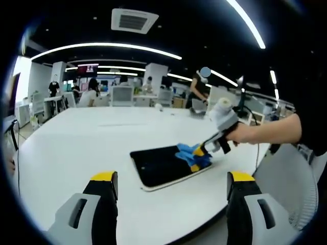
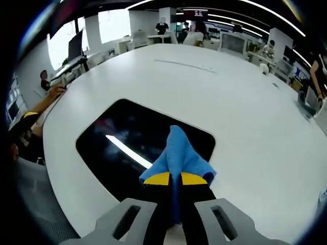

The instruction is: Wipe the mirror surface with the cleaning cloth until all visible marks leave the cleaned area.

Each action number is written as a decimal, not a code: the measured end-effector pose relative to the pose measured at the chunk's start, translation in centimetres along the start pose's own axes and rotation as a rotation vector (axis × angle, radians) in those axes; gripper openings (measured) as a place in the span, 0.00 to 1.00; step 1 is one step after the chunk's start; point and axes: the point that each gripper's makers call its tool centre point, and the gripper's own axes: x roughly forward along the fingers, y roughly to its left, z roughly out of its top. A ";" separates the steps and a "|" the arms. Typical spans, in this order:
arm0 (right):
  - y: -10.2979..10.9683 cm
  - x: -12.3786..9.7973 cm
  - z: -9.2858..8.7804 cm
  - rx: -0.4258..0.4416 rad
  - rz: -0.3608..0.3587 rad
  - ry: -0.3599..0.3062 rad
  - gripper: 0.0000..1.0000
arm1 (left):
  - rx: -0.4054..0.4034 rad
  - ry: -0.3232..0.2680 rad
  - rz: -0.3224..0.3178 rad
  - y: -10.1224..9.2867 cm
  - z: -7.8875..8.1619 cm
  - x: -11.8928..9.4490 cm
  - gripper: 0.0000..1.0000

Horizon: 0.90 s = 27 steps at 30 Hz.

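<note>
Lying flat on the white surface (image 1: pixel 76 153), the mirror (image 2: pixel 127 143) stretches its long axis ahead and leftward of the right tongs (image 2: pixel 170 178), which pinch the blue cloth (image 2: pixel 179 155) on the mirror's near-right end. Left tongs (image 1: pixel 171 181) hover spread, well apart from the mirror.

surface: white table (image 1: pixel 92 148) | on it: dark mirror (image 1: pixel 161 166), lying flat near edge

From my left gripper (image 1: pixel 171 186) — jaws apart — I see the right gripper (image 1: pixel 200 152) pressing the blue cloth (image 1: pixel 193 155) onto the mirror (image 1: pixel 161 166).
</note>
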 end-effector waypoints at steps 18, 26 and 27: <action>0.1 -0.7 -0.8 0.021 -0.009 0.001 0.00 | -0.001 0.005 -0.014 -0.2 -0.1 0.0 0.86; 1.1 -1.7 -1.9 0.014 -0.013 0.009 0.00 | 0.000 -0.013 -0.017 -0.3 0.2 -0.1 0.86; 1.2 -1.8 -1.9 0.018 -0.012 0.012 0.00 | 0.001 -0.012 -0.014 -0.3 0.2 -0.1 0.86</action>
